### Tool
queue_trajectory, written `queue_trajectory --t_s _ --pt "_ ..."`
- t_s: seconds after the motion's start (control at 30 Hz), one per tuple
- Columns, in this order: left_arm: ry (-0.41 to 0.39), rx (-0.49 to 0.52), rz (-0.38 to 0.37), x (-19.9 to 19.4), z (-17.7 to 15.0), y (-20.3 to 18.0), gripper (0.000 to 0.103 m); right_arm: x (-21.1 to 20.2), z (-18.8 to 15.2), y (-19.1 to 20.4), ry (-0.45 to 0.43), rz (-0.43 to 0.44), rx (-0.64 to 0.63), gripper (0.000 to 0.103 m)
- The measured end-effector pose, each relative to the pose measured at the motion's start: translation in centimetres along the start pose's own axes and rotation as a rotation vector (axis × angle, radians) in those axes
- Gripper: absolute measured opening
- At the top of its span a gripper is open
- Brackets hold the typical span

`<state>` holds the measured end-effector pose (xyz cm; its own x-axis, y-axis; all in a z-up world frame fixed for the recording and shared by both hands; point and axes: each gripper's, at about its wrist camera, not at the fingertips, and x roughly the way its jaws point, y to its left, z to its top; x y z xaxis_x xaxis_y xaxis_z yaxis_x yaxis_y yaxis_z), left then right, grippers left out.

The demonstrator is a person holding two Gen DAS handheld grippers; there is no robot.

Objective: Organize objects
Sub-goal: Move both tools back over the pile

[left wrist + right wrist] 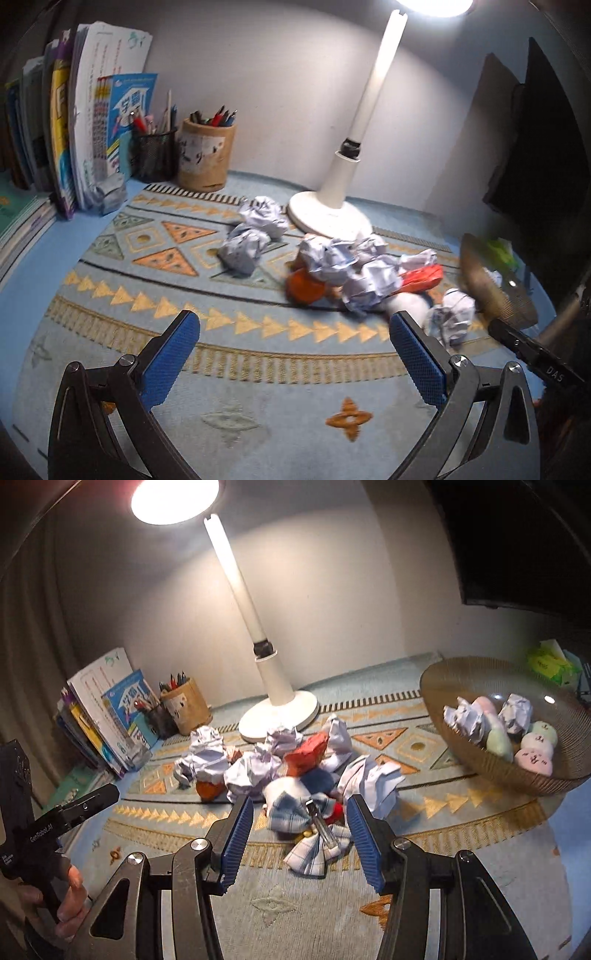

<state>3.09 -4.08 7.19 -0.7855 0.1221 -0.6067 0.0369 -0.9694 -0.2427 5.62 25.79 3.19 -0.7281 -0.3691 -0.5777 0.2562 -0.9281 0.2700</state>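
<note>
In the left wrist view my left gripper (293, 330) hovered spread and empty before the crumpled paper balls (332, 258), and in the right wrist view my right gripper (300, 812), also spread, framed the plaid cloth (303, 823), probably to carry it toward the wicker basket (461, 668).

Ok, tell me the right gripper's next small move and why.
Probably ease the right gripper forward and down, then close on the plaid cloth bow. Its jaws stand open with the bow lying between and just beyond the fingertips, and the basket on the right already holds crumpled paper balls and soft round toys.
</note>
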Motion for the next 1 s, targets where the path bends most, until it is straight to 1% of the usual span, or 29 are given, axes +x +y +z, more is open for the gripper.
queue_trajectory --t_s 0.07,0.13,0.17,0.2,0.27,0.3,0.4,0.6,0.93,1.0 --pt "-0.005 0.008 0.027 1.2 -0.8 0.3 0.102 1.3 -0.8 0.0 0.022 -0.009 -0.016 0.051" --pt "-0.013 0.002 0.038 2.0 -1.4 0.7 0.102 2.4 -1.5 -0.1 0.041 -0.022 -0.028 0.052" --pt "-0.007 -0.010 0.036 2.4 -1.7 1.0 0.102 2.8 -1.8 -0.2 0.058 -0.036 -0.029 0.052" --pt "0.020 -0.020 0.035 2.8 -1.8 1.2 0.102 2.9 -1.7 -0.3 0.063 -0.040 -0.029 0.052" --pt "0.010 -0.038 0.004 2.7 -1.7 1.6 0.102 2.7 -1.7 -0.4 0.042 -0.033 -0.027 0.059" --pt "0.009 -0.049 0.008 2.7 -1.7 1.8 0.102 2.7 -1.7 -0.4 0.038 -0.036 -0.026 0.066" --pt "0.024 -0.058 -0.006 2.9 -1.9 1.9 0.102 2.9 -1.5 -0.6 0.046 -0.030 -0.013 0.066" --pt "0.007 -0.020 0.011 2.6 -2.2 1.1 0.102 2.8 -1.4 -0.8 0.048 -0.017 -0.002 0.066" --pt "0.009 -0.032 0.002 2.5 -2.1 1.4 0.102 2.9 -1.6 -0.1 0.052 -0.033 -0.034 0.066" --pt "0.023 -0.030 0.018 2.6 -2.0 1.4 0.102 3.1 -1.5 0.0 0.067 -0.024 -0.040 0.066"
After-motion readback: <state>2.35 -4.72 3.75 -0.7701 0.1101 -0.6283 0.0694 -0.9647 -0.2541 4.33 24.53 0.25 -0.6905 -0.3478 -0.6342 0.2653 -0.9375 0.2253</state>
